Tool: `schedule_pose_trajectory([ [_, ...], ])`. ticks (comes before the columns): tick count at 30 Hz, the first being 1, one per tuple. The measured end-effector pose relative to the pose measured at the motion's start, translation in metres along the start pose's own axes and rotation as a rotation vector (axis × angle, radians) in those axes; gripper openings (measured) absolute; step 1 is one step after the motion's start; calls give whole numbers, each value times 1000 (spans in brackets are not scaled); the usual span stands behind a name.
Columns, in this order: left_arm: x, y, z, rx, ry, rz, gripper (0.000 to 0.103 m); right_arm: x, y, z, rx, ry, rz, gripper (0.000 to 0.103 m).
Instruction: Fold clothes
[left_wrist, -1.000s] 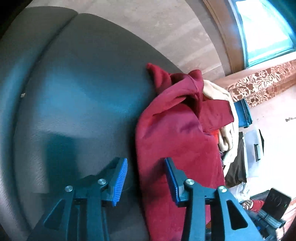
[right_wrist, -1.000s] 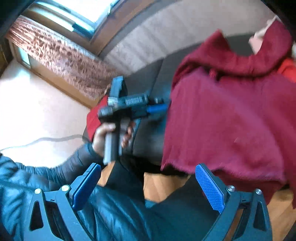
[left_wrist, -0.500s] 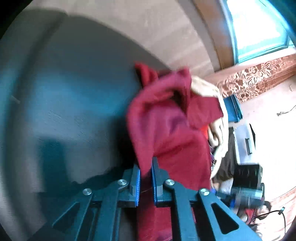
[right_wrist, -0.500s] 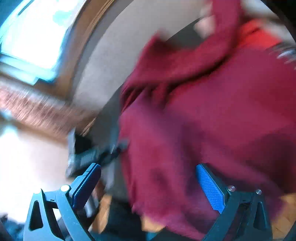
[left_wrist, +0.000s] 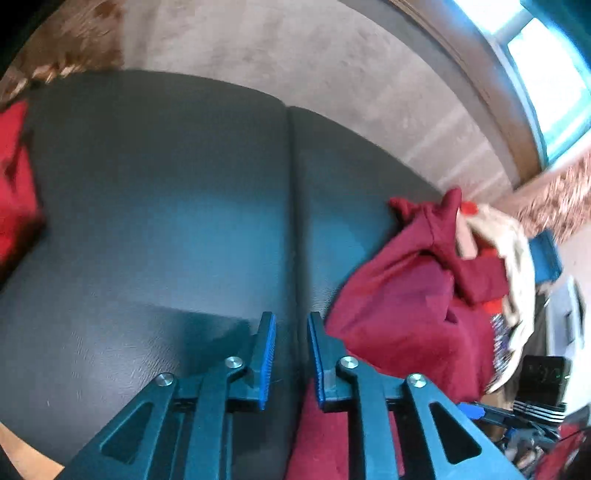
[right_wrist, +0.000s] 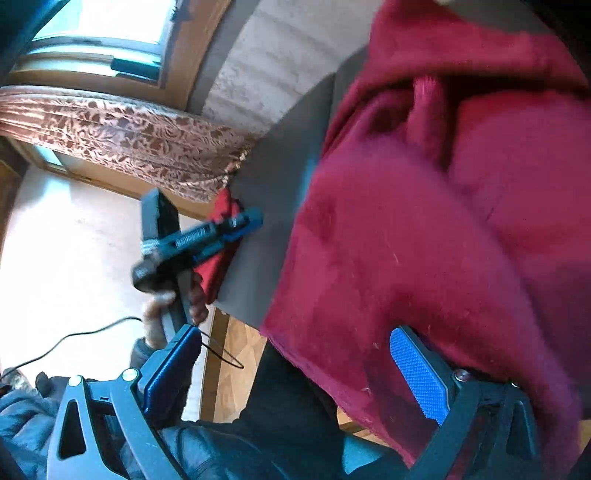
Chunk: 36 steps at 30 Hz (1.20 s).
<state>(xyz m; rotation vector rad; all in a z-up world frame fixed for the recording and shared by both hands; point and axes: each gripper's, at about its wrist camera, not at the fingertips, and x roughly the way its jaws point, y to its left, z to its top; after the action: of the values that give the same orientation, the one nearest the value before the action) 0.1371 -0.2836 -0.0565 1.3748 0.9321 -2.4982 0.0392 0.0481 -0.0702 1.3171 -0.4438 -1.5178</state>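
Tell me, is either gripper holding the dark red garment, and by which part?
Nothing is held. The left gripper is opening with nothing between its fingers; the right gripper is open at the garment's edge.

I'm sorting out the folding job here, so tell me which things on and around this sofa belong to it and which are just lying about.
Part of the job:
- dark red garment
- left gripper, jaws opening, nothing between them
- right gripper, open
- dark sofa seat, the folding surface

Just lying about:
- cream cloth
- patterned curtain
- black cable
- window

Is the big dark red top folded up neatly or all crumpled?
Crumpled. The dark red top lies bunched and creased on the dark sofa, one part sticking up, no flat neat edges.
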Motion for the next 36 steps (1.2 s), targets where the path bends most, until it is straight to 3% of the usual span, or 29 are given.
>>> schedule_pose_trajectory([
  [2, -6, 1, -4, -9, -10, -26, 18, -20, -3, 7, 9, -58, -38, 103],
  [5, -4, -21, -16, 98, -16, -74, 19, -50, -20, 17, 63, -165, -75, 103],
  [8, 4, -51, -28, 214, -16, -111, 20, -66, -33, 37, 73, -295, -193, 103],
  [12, 34, -87, -40, 330, 39, -120, 21, -47, -59, 73, 96, -291, -370, 103],
  [15, 61, -94, -50, 369, 89, -29, 21, -32, -71, 94, 55, -291, -468, 103],
  [17, 70, -88, -55, 352, 101, -20, 19, -22, -69, 106, 3, -270, -523, 103],
  [21, 61, -64, -55, 292, 83, 38, 17, -9, -71, 134, -41, -272, -583, 103],
  [26, 53, -52, -64, 283, 86, 131, 6, 28, -59, 173, -131, -207, -700, 103],
  [32, 35, -47, -70, 317, 65, 311, 6, 97, -24, 201, -410, -54, -721, 103],
  [36, 18, -25, -75, 274, 34, 508, 11, 105, -10, 201, -524, 28, -618, 103],
])
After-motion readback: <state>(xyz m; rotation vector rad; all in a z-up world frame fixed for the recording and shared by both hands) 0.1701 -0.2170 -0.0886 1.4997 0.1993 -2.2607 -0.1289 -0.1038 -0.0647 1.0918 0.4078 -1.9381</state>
